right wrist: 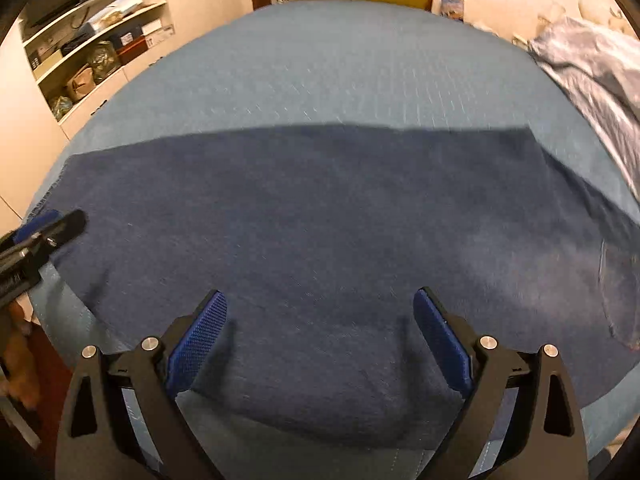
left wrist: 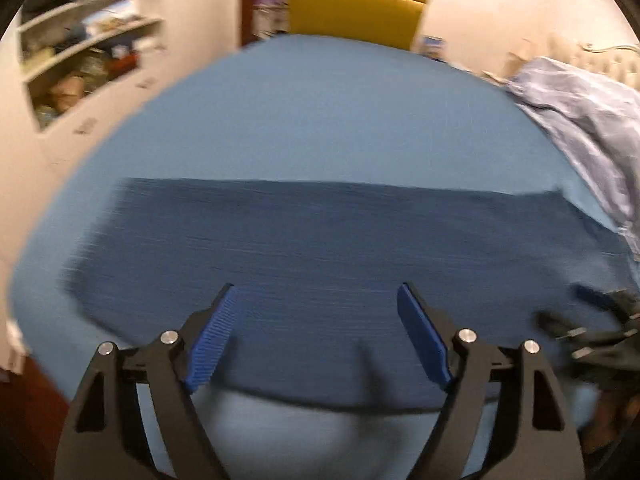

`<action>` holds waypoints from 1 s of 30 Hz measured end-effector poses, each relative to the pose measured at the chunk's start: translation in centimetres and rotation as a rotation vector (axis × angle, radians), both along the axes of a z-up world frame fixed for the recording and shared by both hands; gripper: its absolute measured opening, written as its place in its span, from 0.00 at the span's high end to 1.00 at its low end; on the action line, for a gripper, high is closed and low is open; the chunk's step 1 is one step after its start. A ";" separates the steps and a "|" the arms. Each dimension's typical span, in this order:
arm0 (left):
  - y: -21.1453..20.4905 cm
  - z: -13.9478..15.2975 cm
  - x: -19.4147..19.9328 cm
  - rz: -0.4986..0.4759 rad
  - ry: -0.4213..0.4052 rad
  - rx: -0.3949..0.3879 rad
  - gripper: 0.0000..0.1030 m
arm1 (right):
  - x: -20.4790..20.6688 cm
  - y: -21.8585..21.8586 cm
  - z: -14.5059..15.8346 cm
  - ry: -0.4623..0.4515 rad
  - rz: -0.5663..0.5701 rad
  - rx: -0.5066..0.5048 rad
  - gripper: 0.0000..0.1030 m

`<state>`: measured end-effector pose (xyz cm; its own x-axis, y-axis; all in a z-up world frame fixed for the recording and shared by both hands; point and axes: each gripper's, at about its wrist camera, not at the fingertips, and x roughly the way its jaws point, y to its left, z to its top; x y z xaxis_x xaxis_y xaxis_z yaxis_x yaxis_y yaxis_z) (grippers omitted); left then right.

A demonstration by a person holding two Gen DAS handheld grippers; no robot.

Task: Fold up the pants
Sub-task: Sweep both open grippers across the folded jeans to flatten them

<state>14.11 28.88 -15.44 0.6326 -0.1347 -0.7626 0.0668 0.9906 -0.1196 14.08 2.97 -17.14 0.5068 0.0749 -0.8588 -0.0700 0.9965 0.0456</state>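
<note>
Both grippers are held low over the near edge of the pants, pointed forward across the bed. The left gripper is seen with its jaws spread wide and nothing between them; the right gripper is likewise wide open and empty. The pants are laid flat as a dark blue band across the light blue cover, their ends cut off at the frame edges. The left view is smeared by blur, so fabric detail is lost there. At the right, a pale quilt is bunched. A yellow chair is seen beyond the bed, and shelves at the left.
</note>
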 end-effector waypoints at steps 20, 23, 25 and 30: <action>-5.0 -5.5 0.1 -0.001 0.039 0.124 0.01 | -0.8 -0.4 -2.9 0.019 -0.056 -0.018 0.04; -5.2 -5.1 0.2 -0.004 0.034 0.143 0.01 | -0.9 -0.8 -2.8 0.022 -0.054 -0.019 0.04; -4.7 -4.9 0.6 -0.009 0.031 0.144 0.01 | -0.8 -0.5 -2.7 0.021 -0.047 -0.021 0.04; 0.2 -4.1 1.7 0.069 0.033 0.178 0.01 | -0.8 -0.7 -2.7 0.021 -0.041 -0.016 0.04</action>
<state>15.81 29.10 -19.59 0.6099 0.0466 -0.7911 -0.0027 0.9984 0.0567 13.32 2.23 -19.88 0.4911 0.0406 -0.8702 -0.0285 0.9991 0.0305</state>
